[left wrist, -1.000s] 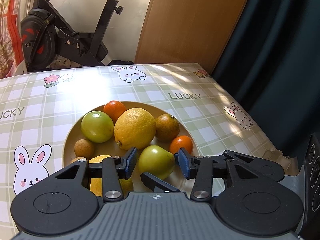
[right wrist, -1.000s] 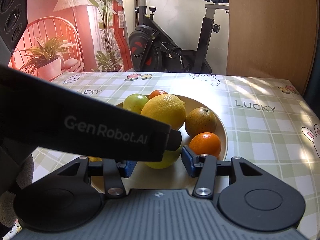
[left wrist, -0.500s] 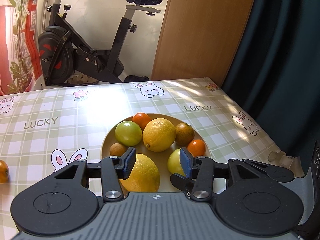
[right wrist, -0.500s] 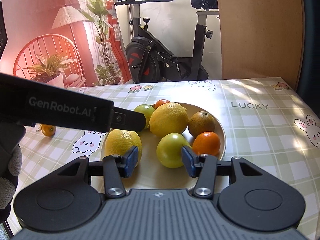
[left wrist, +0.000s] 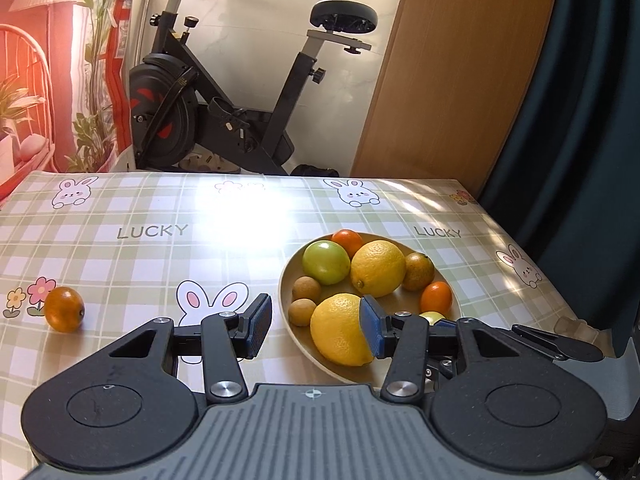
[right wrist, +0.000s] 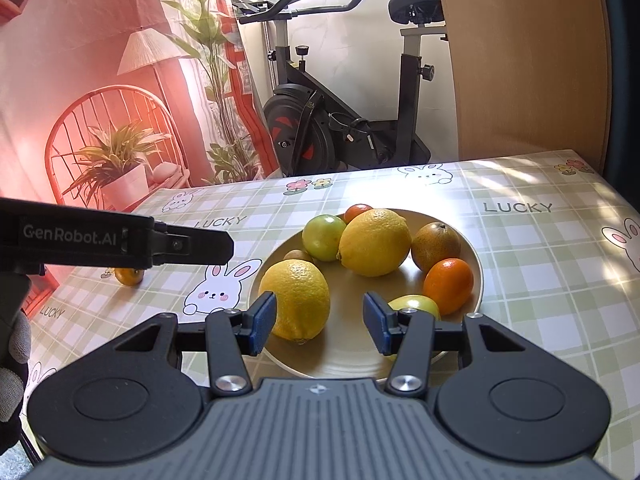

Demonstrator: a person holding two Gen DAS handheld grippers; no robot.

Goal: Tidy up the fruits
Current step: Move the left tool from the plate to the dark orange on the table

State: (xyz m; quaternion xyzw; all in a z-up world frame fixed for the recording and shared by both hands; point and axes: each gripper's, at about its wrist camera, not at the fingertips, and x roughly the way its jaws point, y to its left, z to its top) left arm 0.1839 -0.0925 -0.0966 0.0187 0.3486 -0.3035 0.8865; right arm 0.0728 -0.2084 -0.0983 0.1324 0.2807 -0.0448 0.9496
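A tan plate (left wrist: 285, 280) holds two lemons (left wrist: 340, 330) (left wrist: 378, 268), a green apple (left wrist: 326, 262), several oranges and two small brown fruits (left wrist: 306, 289). My left gripper (left wrist: 314, 326) hovers open over the plate's near left rim, with nothing between its pads. One loose orange (left wrist: 64, 309) lies on the cloth far to the left. In the right wrist view my right gripper (right wrist: 319, 326) hangs open above the plate (right wrist: 352, 344). The near lemon (right wrist: 296, 300) lies just beyond its left pad. A green fruit (right wrist: 414, 306) is half hidden behind its right pad.
The table wears a green checked cloth (left wrist: 160, 248) with rabbits and "LUCKY" print. An exercise bike (left wrist: 224, 120) stands behind it, a wooden panel (left wrist: 460, 72) and dark curtain to the right. In the right wrist view the left gripper (right wrist: 120, 240) stretches across, partly covering the loose orange (right wrist: 128, 276).
Both grippers have pulled back and risen from the plate. The left one has swung left off the green fruit, which stays on the plate, and the loose orange has come into its view.
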